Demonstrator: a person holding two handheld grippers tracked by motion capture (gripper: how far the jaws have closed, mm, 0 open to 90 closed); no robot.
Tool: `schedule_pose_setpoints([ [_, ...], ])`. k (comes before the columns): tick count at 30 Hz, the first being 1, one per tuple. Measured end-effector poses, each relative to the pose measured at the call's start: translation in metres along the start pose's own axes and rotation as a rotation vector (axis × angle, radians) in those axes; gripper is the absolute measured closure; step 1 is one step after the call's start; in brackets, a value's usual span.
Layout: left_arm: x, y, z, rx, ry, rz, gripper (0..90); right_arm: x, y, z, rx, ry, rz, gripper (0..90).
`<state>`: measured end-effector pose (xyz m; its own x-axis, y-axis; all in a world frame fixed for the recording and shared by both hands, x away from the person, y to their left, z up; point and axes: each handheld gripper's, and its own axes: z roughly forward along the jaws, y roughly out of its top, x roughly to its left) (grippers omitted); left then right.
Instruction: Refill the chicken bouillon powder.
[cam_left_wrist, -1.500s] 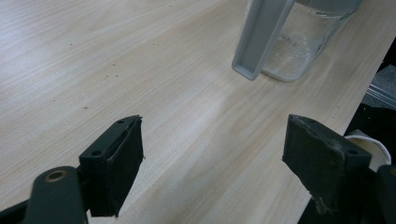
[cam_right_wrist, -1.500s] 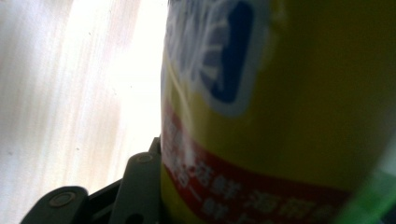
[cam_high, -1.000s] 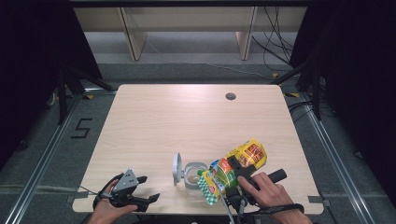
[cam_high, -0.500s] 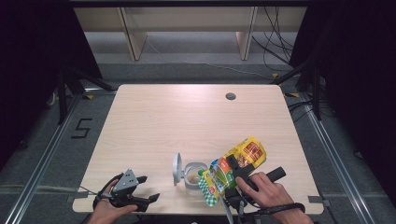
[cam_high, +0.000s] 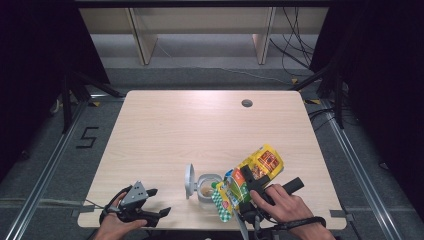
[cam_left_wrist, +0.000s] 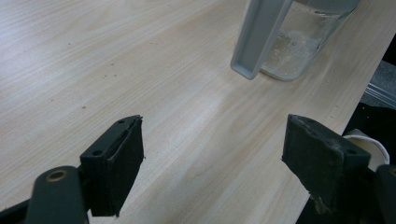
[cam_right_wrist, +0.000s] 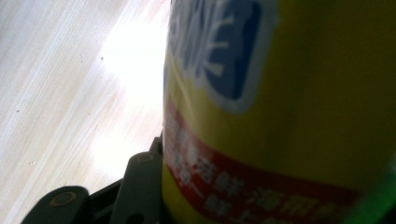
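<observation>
The wooden table (cam_high: 165, 130) is taking most of the high view, and near its front edge the person is working with two grippers. The biggest thing in use is a yellow snack bag (cam_high: 250, 177), which is lying tilted over the open mouth of a small clear container (cam_high: 206, 187), so I am judging that the person is pouring from the bag into it. The right gripper (cam_high: 250, 187) is closing its jaws on the middle of the bag and is holding it firmly; in the right gripper view the bag (cam_right_wrist: 289, 102) is pressing against one jaw. The bag is looking light, soft and crinkly, so it is likely slipping or folding easily, and taking it at the middle, as now, is probably the safest. On the bag a blue panel and a red band with white characters are showing, but they are too blurred for reading. The container has a grey lid (cam_high: 190, 178) standing open and some crumbs inside. The left gripper (cam_high: 157, 202) is resting near the left front edge with jaws wide apart, holding nothing.
</observation>
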<state>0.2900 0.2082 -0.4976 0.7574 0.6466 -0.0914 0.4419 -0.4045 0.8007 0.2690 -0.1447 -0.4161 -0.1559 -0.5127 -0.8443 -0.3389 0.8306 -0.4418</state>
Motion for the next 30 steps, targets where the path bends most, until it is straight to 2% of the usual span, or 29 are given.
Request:
schedule_pose_setpoints([
  [1,0.0007,0.0001,-0.0002,0.008,-0.003,0.008,20.1,0.0001,0.0011,-0.0009,0.006,-0.001,0.005,61.3],
  [2,0.0005,-0.0001,0.0001,0.005,-0.002,0.007,20.1,-0.0019,0.0003,-0.0003,-0.001,0.000,-0.026,61.3],
  [3,0.0005,-0.0001,0.0002,0.005,-0.002,0.007,20.1,-0.0010,0.0000,-0.0004,0.002,0.003,-0.020,61.4],
  [4,0.0005,0.0000,0.0001,0.005,-0.002,0.007,20.1,0.0010,0.0009,-0.0017,0.019,0.003,0.013,61.3],
  [5,0.0006,0.0001,-0.0001,0.007,-0.003,0.007,20.1,0.0000,0.0010,-0.0014,0.015,0.002,-0.004,61.3],
  [6,0.0004,0.0002,-0.0004,0.008,-0.003,0.004,20.1,-0.0036,0.0007,-0.0004,0.003,-0.006,-0.062,61.3],
  [10,0.0004,0.0000,-0.0003,0.008,-0.003,0.003,20.1,-0.0018,0.0019,-0.0002,0.013,-0.003,-0.051,61.3],
  [11,0.0005,0.0001,-0.0004,0.008,-0.002,0.006,20.1,-0.0025,0.0020,0.0002,0.008,-0.008,-0.073,61.3],
  [12,0.0003,-0.0001,-0.0001,0.000,0.001,0.004,20.1,0.0004,0.0020,-0.0007,0.017,-0.006,-0.034,61.3],
  [13,0.0000,-0.0001,0.0003,-0.007,0.002,-0.001,20.2,-0.0026,0.0015,-0.0004,0.006,-0.017,-0.076,61.4],
  [14,-0.0004,0.0002,0.0001,-0.001,0.001,-0.008,20.2,-0.0026,0.0015,-0.0008,0.012,-0.018,-0.074,61.4],
  [16,0.0006,0.0002,-0.0006,0.011,-0.003,0.007,20.2,-0.0022,0.0017,-0.0005,0.019,-0.024,-0.091,61.4],
  [17,0.0004,0.0002,-0.0002,0.007,-0.002,0.005,20.2,-0.0005,0.0024,-0.0008,0.022,-0.009,-0.065,61.4],
  [21,0.0004,0.0002,-0.0004,0.008,-0.001,0.003,20.2,0.0001,0.0024,-0.0009,0.018,-0.026,-0.068,61.6],
  [22,0.0007,0.0002,-0.0005,0.007,0.000,0.007,20.2,0.0008,0.0021,-0.0009,0.025,-0.028,-0.055,61.6],
  [23,-0.0009,-0.0002,0.0001,0.006,0.000,-0.022,20.2,0.0000,0.0023,-0.0011,0.026,-0.033,-0.068,61.7],
  [24,0.0005,0.0001,-0.0001,0.007,-0.001,0.007,20.2,0.0007,0.0028,-0.0009,0.028,-0.032,-0.077,61.7],
  [27,0.0003,0.0002,-0.0003,0.002,0.005,0.006,20.2,0.0003,0.0035,-0.0004,0.020,-0.031,-0.082,61.8],
  [28,0.0006,0.0003,-0.0005,0.004,0.005,0.007,20.2,-0.0016,0.0032,-0.0001,0.017,-0.040,-0.110,61.8],
  [30,-0.0005,-0.0001,0.0005,-0.010,0.001,-0.007,20.2,-0.0004,0.0045,0.0001,0.027,-0.040,-0.082,61.8],
])
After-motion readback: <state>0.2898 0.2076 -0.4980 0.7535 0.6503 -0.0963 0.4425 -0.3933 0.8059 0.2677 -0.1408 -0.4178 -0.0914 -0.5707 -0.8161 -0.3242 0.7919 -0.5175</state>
